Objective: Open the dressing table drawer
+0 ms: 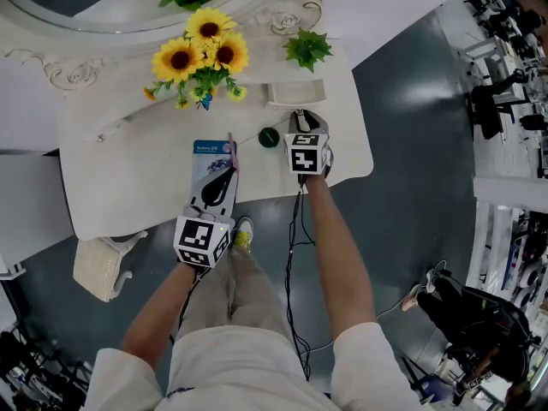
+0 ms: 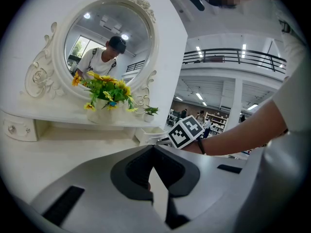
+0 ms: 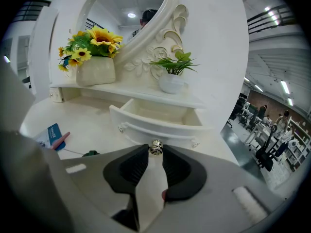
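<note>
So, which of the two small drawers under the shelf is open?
The right drawer, below the small green plant: it is pulled out, its knob held in the jaws of the right gripper. The left drawer sits flush, shut.

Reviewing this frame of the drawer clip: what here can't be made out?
- Floor of the drawer: its front panel hides the near part in the right gripper view. In the head view the right gripper covers part of it.
- Print on the blue card: too small, and the left gripper overlaps it in the head view.
- The dark green thing: too small to identify in any view.
</note>
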Demonstrator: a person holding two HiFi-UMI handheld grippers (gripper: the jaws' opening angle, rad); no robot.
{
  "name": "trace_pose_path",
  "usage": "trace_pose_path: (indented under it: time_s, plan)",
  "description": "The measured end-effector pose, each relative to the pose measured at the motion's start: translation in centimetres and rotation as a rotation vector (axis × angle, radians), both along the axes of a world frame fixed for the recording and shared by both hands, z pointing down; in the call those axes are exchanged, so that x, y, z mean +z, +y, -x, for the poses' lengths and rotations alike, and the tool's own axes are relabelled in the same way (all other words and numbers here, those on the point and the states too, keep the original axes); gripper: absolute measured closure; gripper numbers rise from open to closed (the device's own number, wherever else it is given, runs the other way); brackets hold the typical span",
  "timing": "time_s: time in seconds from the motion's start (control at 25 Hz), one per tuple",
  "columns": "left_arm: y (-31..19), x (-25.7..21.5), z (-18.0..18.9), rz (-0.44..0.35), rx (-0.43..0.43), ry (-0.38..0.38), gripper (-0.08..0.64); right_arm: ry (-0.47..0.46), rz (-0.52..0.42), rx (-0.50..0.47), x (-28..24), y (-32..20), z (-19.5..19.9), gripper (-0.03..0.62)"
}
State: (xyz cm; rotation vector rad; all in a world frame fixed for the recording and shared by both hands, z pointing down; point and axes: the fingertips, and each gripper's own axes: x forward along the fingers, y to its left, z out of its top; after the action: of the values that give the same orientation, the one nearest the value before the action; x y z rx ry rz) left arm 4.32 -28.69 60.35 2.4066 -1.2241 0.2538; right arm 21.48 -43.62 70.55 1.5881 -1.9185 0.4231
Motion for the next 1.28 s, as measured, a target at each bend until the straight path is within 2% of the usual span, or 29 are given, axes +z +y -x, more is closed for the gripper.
trace_pose_path:
  time_s: [1.28]
  plan:
    - [0.8, -1.3, -0.1, -0.013, -0.014, 0.006, 0.551, -0.001, 0.016, 0.004, 0.1, 2.0, -0.1, 0.489]
